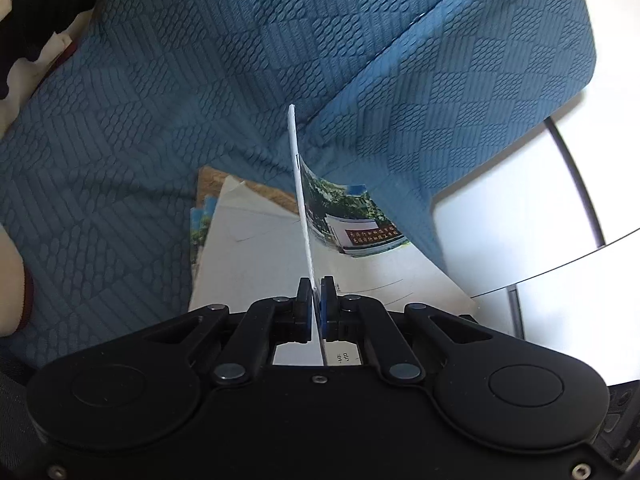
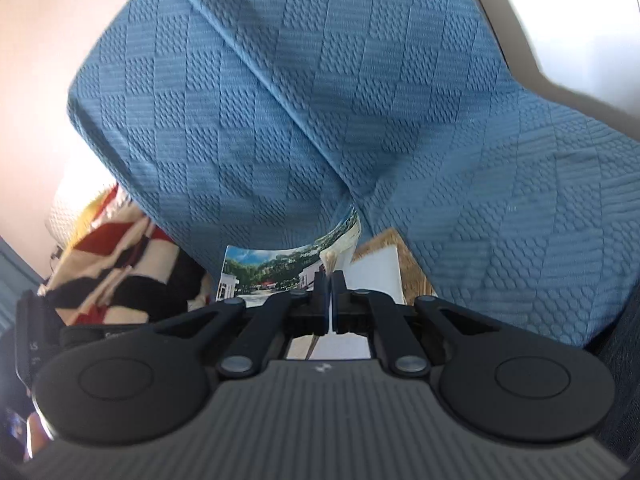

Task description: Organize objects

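The booklet (image 1: pixel 352 224), thin with a photo cover, hangs pinched along its edge in both tongs: the left gripper (image 1: pixel 316 292) is clamped on it so that the sheet stands edge-on before the lens, and the right gripper (image 2: pixel 330 284) is closed on its opposite edge, with the cover bowing away to the left. Below lies a stack of papers (image 1: pixel 256 248) on the blue sofa cushion (image 1: pixel 120 140), near the seam where seat meets backrest. The step in hand looks like carrying the booklet to that stack; the next move calls for laying it flat and square on the pile before both grips let go. The stack's near edge is cut off by the grippers, and its printing is too small to read. A patterned cloth (image 2: pixel 116 260) at the left is blurred.
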{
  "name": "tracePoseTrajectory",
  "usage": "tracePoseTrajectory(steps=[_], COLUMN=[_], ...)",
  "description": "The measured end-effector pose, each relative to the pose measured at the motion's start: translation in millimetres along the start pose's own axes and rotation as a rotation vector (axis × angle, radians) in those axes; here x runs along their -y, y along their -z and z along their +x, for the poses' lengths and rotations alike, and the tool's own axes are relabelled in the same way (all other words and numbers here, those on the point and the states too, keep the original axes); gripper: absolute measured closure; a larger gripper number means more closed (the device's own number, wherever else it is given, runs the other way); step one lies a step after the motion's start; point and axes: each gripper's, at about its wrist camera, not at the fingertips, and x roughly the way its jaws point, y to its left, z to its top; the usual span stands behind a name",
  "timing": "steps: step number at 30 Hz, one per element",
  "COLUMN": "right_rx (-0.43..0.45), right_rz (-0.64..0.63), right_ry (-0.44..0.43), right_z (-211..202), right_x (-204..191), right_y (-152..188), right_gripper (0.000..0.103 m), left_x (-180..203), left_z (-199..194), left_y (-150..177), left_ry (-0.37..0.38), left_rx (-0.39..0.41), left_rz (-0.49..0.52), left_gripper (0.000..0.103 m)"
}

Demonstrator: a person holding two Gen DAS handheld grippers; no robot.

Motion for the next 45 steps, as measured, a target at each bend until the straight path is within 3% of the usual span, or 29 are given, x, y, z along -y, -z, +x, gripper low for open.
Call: tracePoseTrajectory(steps=[9, 16, 23, 28, 31, 37, 45], right_rx=[-0.109, -0.192, -0.272, -0.217, -0.167, -0.062, -0.015], right_rz=[-0.03, -0.017, 0.004, -0.028, -0.082, -0.211, -0.268], right_ry=[0.057, 0.085, 0.138, 0.129, 0.108, 0.038, -0.038], right_z=[15, 23, 17, -5, -22, -62, -104], right_x=[10, 15, 19, 7, -10, -53, -86], right_y=[29, 39, 44, 31, 13, -24, -59], right_gripper=[0.098, 0.096, 0.093, 0.092, 0.093, 0.093, 0.093], left_x=[-32, -35, -23, -7, 9, 61, 108], left_z=[10, 13, 6, -25, -53, -106, -166], left_y=[10, 18, 23, 27, 28, 28, 29], left_ry=[-0.044, -0.097, -0.181, -0.212, -0.175, -0.224, -0.223], left_rx=[-0.034, -0.057, -0.065, -0.003, 0.042, 0.173, 0.322], left_rz=[-0.056, -0.055, -0.004, 0.028, 0.029, 0.178, 0.249], left_gripper=[0.1, 0.099, 0.063, 0.051, 0.044, 0.034, 0.029])
